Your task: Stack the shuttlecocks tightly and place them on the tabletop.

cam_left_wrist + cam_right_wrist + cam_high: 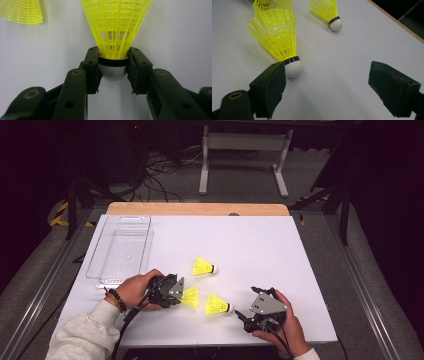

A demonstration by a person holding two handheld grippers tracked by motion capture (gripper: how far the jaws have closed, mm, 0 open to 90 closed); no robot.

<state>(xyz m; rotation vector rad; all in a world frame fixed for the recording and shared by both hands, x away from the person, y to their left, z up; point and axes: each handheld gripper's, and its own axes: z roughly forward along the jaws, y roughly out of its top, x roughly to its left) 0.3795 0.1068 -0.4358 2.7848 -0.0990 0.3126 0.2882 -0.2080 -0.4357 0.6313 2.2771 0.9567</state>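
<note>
Left gripper view: you've got the held shuttlecock (113,32) clamped at its cork, skirt pointing straight away from the jaws.
Your left gripper (176,292) sits just right of the clear tray (102,251), so that hand's nearer. Right gripper (327,85) gapes open beside the second shuttlecock (279,40); the third shuttlecock (204,267) lies farther right of the tray.

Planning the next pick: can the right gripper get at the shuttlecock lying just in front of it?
Probably yes. The right gripper stands open, and the shuttlecock lies on bare table with its cork by one finger. Nothing lies between. The left gripper is closed on another shuttlecock.
</note>
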